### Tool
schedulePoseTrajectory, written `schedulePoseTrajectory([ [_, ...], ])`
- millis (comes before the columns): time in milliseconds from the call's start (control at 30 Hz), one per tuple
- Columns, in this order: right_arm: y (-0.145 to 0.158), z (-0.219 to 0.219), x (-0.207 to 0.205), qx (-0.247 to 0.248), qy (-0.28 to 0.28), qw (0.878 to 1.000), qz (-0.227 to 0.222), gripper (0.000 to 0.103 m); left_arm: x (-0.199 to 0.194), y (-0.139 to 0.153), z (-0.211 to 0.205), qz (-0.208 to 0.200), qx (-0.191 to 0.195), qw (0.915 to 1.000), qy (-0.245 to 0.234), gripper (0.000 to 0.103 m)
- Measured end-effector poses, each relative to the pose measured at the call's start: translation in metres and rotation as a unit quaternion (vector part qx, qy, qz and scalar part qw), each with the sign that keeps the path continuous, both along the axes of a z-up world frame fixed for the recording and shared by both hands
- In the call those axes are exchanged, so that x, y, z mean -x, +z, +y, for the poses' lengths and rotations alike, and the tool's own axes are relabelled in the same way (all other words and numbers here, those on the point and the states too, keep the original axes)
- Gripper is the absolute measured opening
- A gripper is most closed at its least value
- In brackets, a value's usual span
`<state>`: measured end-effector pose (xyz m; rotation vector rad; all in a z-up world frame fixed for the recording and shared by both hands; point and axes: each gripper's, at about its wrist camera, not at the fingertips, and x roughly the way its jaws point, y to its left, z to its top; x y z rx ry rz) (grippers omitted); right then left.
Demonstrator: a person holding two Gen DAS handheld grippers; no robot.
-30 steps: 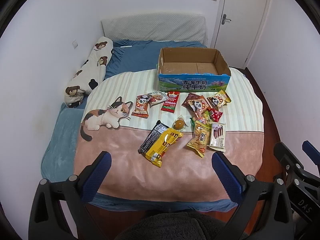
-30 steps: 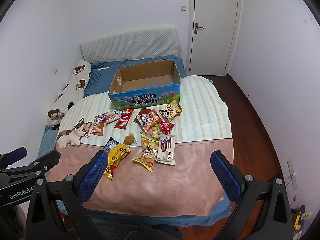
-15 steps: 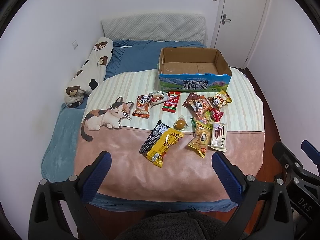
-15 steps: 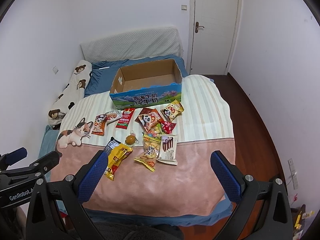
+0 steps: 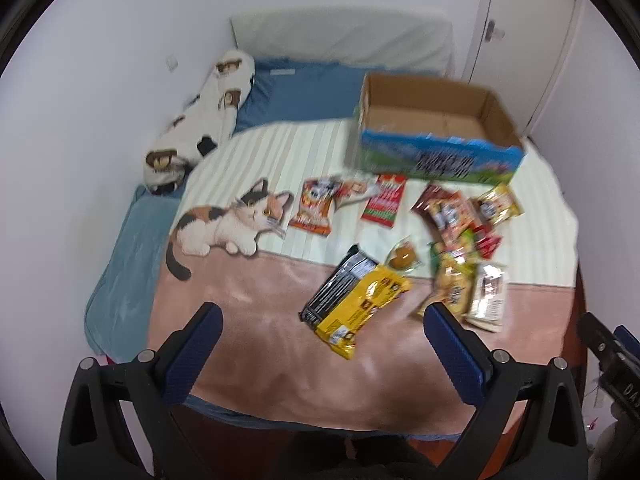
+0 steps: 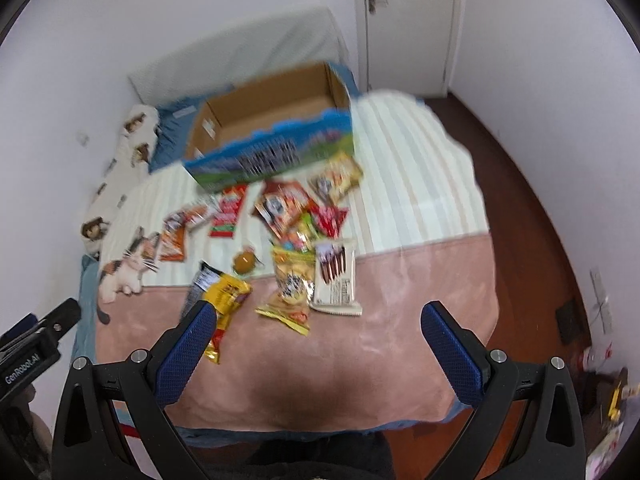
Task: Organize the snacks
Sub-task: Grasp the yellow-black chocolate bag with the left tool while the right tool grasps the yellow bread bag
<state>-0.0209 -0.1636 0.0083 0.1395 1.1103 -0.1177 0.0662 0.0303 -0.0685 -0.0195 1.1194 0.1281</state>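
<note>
Both cameras have dipped in closer since a second ago, so the snacks look bigger and both views are smeared with motion blur, but nothing on the bed has actually been shifted. Left tongs [image 5: 320, 344] are spread wide with nothing between them, hanging over the near pink part of the blanket [image 5: 248, 344], and the right tongs [image 6: 316, 344] are the same, wide apart and empty. Progress-wise I'd call this basically zero: the cardboard box [image 5: 430, 130] at the far end of the blanket looks bare inside in both views, just brown floor, and every packet is out on the blanket in front of it. Nearest the left tongs is the yellow bag [image 5: 362, 306] lying partly over a black packet [image 5: 340, 288], with a little round wrapped treat [image 5: 404, 258] just behind them. Over on the right side there's a loose heap, including the white wafer pack [image 6: 335, 278] touching a yellow cookie bag [image 6: 292, 286], and the panda packets [image 6: 282, 204] closer to the box. A red stick pack [image 5: 384, 204] and an orange bag [image 5: 316, 208] sit near the printed cat [image 5: 228, 224]. So my read is the whole job is left to do, presumably everything goes into the box one grab at a time, and the yellow bag or the wafer pack look like the easiest first picks.
</note>
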Motion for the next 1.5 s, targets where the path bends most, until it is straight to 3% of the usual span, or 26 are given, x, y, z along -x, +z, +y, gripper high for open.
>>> schedulePoseTrajectory([
  [367,-0.169,-0.014,-0.077,-0.064,-0.032,0.988,0.137,0.103,-0.056,-0.119,0.012,0.093,-0.049,0.9942,-0.022,0.103],
  [567,-0.215,-0.013,-0.104,-0.092,-0.051,0.981,0.163,0.103,-0.078,-0.177,0.004,0.139,-0.060,0.9857,-0.074,0.103],
  [733,-0.248,0.006,-0.120,-0.092,-0.044,0.975,0.199,0.103,-0.095,-0.219,-0.024,0.168,-0.069,0.9707,-0.158,0.103],
  [867,-0.263,0.016,-0.126,-0.071,-0.051,0.974,0.210,0.103,-0.106,-0.245,-0.041,0.178,-0.099,0.9606,-0.189,0.103],
  [1067,-0.264,0.027,-0.133,-0.096,-0.057,0.973,0.204,0.102,-0.145,-0.240,-0.013,0.170,-0.058,0.9769,-0.115,0.103],
  [1167,-0.270,0.028,-0.135,-0.105,-0.069,0.970,0.206,0.102,-0.155,-0.240,0.005,0.181,-0.049,0.9783,-0.089,0.103],
  [1267,-0.273,0.028,-0.138,-0.107,-0.073,0.969,0.208,0.102,-0.146,-0.229,0.015,0.187,-0.003,0.9765,-0.107,0.103],
  [1333,-0.274,0.028,-0.140,-0.107,-0.074,0.968,0.212,0.102,-0.133,-0.221,0.011,0.190,0.020,0.9706,-0.147,0.103],
  [1400,-0.274,0.023,-0.140,-0.106,-0.070,0.968,0.215,0.101,-0.119,-0.218,0.007,0.192,0.015,0.9656,-0.175,0.103],
  [1500,-0.275,0.024,-0.135,-0.126,-0.058,0.964,0.228,0.099,-0.106,-0.238,-0.008,0.202,-0.024,0.9599,-0.193,0.103],
])
